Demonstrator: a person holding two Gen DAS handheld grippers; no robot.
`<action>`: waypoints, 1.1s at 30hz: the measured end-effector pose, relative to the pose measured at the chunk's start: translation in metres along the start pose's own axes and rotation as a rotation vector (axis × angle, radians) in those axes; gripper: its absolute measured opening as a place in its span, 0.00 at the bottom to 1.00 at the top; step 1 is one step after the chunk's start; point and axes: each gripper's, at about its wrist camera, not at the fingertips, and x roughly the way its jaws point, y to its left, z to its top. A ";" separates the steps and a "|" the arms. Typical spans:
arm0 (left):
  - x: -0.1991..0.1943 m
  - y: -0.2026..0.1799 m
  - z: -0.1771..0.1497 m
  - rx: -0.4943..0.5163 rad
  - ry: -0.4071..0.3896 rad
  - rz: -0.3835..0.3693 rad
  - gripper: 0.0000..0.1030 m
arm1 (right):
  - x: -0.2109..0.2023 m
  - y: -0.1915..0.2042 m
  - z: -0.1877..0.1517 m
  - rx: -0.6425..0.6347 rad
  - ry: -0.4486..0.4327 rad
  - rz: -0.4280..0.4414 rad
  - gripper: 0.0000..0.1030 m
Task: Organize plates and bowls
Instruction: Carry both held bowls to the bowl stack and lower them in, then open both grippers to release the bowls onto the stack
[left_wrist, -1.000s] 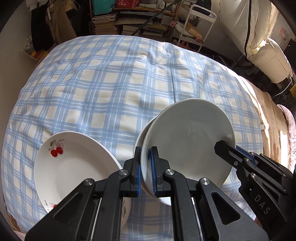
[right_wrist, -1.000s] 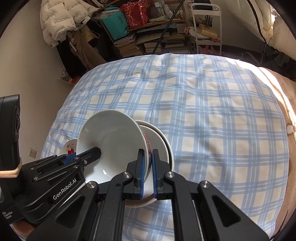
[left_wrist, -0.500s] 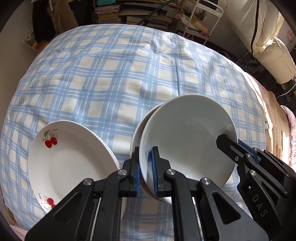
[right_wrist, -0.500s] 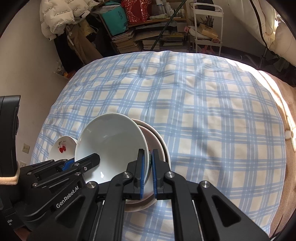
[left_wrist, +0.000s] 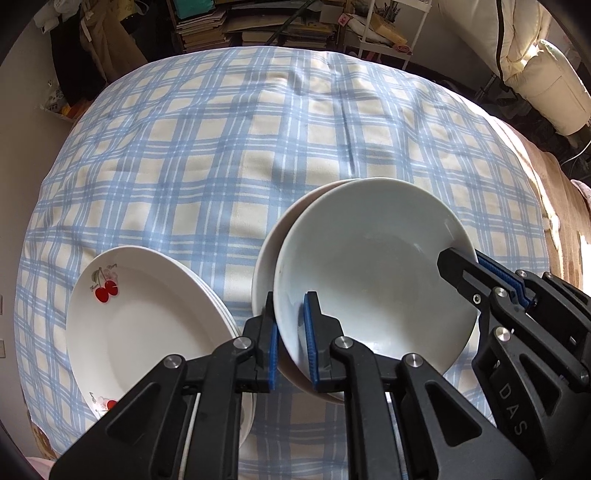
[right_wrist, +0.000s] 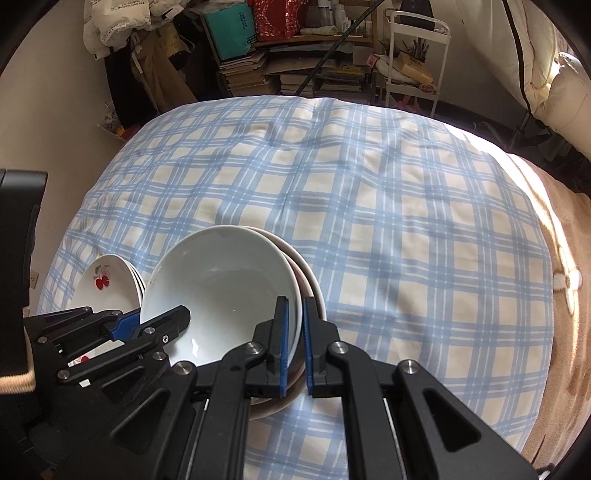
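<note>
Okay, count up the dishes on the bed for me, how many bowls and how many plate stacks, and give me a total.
Bowls: 2, a white bowl held by both grippers above a pinkish bowl.
Plate stacks: 1, the cherry plates; number of plates in the stack unclear.
Total: 3.

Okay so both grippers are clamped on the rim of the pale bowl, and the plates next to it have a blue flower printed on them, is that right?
Not quite. Both the left gripper and the right gripper do clamp the pale bowl by its rim, but the plates beside it carry red cherries, not a blue flower. The left wrist view shows the cherry print clearly.
</note>
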 end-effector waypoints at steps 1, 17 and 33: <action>-0.002 0.000 0.000 0.003 -0.010 0.007 0.12 | 0.000 0.000 0.000 -0.003 -0.002 -0.002 0.08; -0.029 0.030 0.002 -0.022 -0.080 -0.033 0.18 | -0.011 -0.055 0.007 0.227 0.001 0.210 0.09; -0.019 0.050 -0.006 0.050 -0.137 0.043 0.75 | -0.004 -0.071 -0.001 0.196 0.075 0.028 0.89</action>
